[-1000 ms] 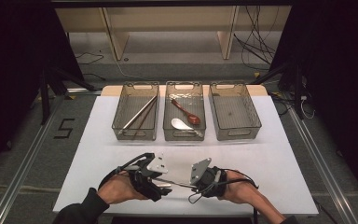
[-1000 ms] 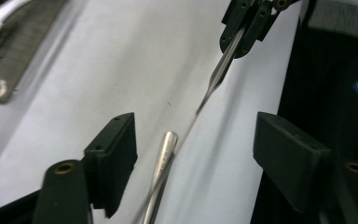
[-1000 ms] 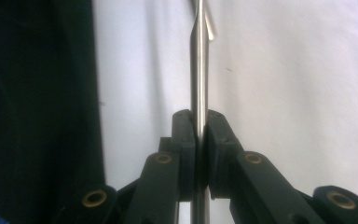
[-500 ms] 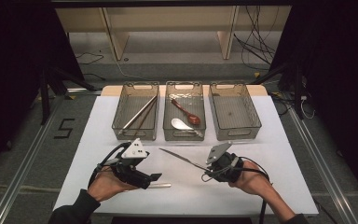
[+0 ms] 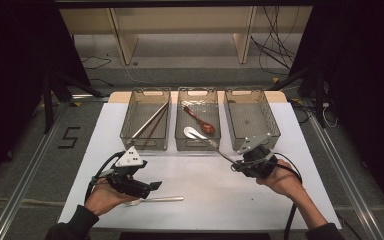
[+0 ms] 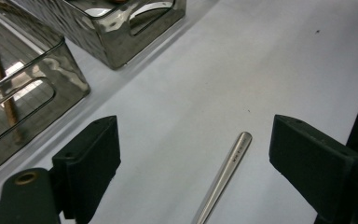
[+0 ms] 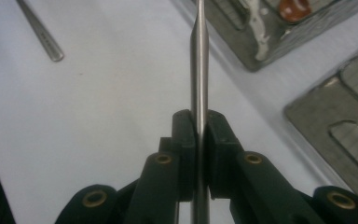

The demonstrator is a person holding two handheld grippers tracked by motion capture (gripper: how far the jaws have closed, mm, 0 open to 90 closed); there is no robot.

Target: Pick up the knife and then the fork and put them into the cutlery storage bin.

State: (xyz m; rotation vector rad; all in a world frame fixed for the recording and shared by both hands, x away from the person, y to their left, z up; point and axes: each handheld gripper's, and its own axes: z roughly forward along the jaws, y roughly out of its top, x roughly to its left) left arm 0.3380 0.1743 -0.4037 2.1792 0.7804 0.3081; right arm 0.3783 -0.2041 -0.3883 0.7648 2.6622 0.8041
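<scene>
My right gripper is shut on a slim metal utensil that points up-left toward the middle bin. In the right gripper view the pads pinch its shaft. A second metal utensil lies flat on the white table near the front. My left gripper hovers just above it. Its jaws have just been opening and now stand wide apart. In the left gripper view the utensil's handle lies on the table between them, untouched.
Three clear bins stand in a row at the back. The left bin holds chopsticks. The middle one holds a red-brown spoon and a white spoon. The right bin has nothing in it. White table lies between the hands.
The two grippers were close together at the front middle. The left has moved left and opened over one utensil on the table. The right has carried the other utensil right and toward the bins.
</scene>
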